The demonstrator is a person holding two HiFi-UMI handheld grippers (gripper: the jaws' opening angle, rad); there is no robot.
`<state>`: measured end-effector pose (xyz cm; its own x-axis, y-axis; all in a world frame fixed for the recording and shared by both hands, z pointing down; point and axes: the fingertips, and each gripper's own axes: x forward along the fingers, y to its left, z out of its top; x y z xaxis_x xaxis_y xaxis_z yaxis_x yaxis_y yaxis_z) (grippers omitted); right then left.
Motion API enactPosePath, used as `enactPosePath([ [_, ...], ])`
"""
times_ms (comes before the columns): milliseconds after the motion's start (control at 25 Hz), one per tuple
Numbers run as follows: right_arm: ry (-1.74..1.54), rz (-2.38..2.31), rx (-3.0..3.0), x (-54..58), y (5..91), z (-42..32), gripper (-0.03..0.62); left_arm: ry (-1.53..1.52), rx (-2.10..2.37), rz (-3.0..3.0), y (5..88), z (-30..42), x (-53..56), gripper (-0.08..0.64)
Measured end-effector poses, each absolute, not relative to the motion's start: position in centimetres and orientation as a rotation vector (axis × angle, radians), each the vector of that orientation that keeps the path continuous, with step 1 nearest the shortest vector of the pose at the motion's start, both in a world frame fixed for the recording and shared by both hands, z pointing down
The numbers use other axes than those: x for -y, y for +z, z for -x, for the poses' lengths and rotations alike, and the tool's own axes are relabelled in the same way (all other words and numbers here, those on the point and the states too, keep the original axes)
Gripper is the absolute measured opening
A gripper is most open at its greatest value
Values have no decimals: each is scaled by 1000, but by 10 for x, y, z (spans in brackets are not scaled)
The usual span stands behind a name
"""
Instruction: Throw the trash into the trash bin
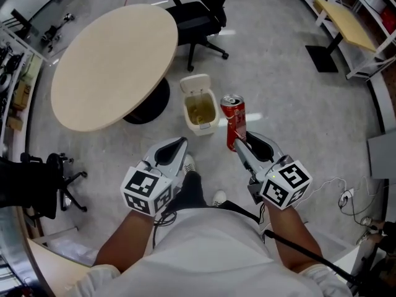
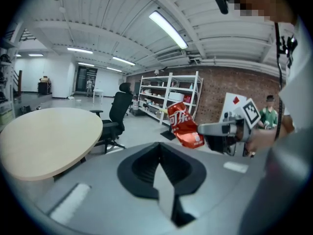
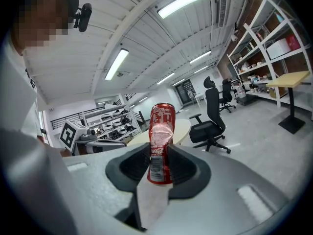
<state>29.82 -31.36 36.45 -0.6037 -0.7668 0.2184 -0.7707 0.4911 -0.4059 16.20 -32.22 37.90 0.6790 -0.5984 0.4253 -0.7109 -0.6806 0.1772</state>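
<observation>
A crushed red drink can [image 1: 234,120] stands upright between the jaws of my right gripper [image 1: 237,146], which is shut on its lower half. In the right gripper view the can [image 3: 160,141] fills the gap of that gripper [image 3: 159,156]. A small white trash bin [image 1: 205,129] with its lid flipped back stands on the floor just left of the can and ahead of both grippers. My left gripper [image 1: 180,143] hangs beside it, jaws together with nothing between them [image 2: 160,153]. The left gripper view shows the can [image 2: 185,125] held by the right gripper [image 2: 215,129].
A round beige table [image 1: 111,64] stands to the upper left of the bin, a black office chair [image 1: 198,11] behind it. Another black chair [image 1: 52,184] is at the far left. A desk [image 1: 346,23] and shelving line the right side; cables [image 1: 352,197] lie on the floor.
</observation>
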Motion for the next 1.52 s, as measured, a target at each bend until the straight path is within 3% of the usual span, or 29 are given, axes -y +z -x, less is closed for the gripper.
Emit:
enactPosePath([
  [600, 856, -1246, 2503, 415, 445, -240, 109, 585, 932, -2457, 450, -139, 409, 8],
  [1160, 956, -1069, 2150, 480, 619, -215, 109, 755, 802, -2336, 561, -126, 478, 8],
  [1520, 1149, -967, 2033, 503, 749, -225, 109, 848, 924, -2074, 673, -129, 495, 8],
])
